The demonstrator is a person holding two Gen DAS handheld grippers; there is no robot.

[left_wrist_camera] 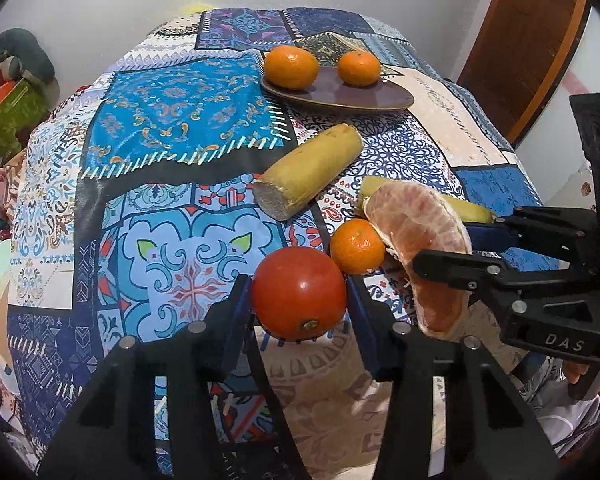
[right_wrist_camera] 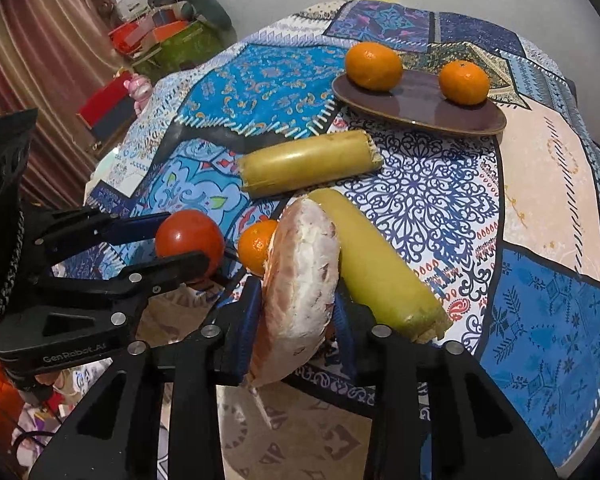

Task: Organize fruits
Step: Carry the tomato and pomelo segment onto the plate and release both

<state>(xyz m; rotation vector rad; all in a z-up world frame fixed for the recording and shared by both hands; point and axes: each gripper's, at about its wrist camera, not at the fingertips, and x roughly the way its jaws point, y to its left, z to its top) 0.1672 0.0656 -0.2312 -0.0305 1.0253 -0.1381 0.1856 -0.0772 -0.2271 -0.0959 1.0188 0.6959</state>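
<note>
My left gripper (left_wrist_camera: 300, 300) is shut on a red tomato (left_wrist_camera: 299, 293), held just above the near table edge; it also shows in the right wrist view (right_wrist_camera: 189, 240). My right gripper (right_wrist_camera: 296, 312) is shut on a peeled grapefruit piece (right_wrist_camera: 300, 300), seen in the left wrist view (left_wrist_camera: 424, 248) to the tomato's right. A small tangerine (left_wrist_camera: 357, 245) lies on the cloth between them. Two tangerines (left_wrist_camera: 291, 66) (left_wrist_camera: 358, 68) sit on a dark oval plate (left_wrist_camera: 376, 98) at the far side. Two yellow-green cane pieces (left_wrist_camera: 312, 170) (right_wrist_camera: 380, 268) lie mid-table.
A patterned blue patchwork cloth (left_wrist_camera: 180, 112) covers the table. A wooden door (left_wrist_camera: 532, 40) stands at the far right. Cluttered boxes and bags (right_wrist_camera: 168, 36) sit on the floor to the left, by a striped curtain (right_wrist_camera: 40, 40).
</note>
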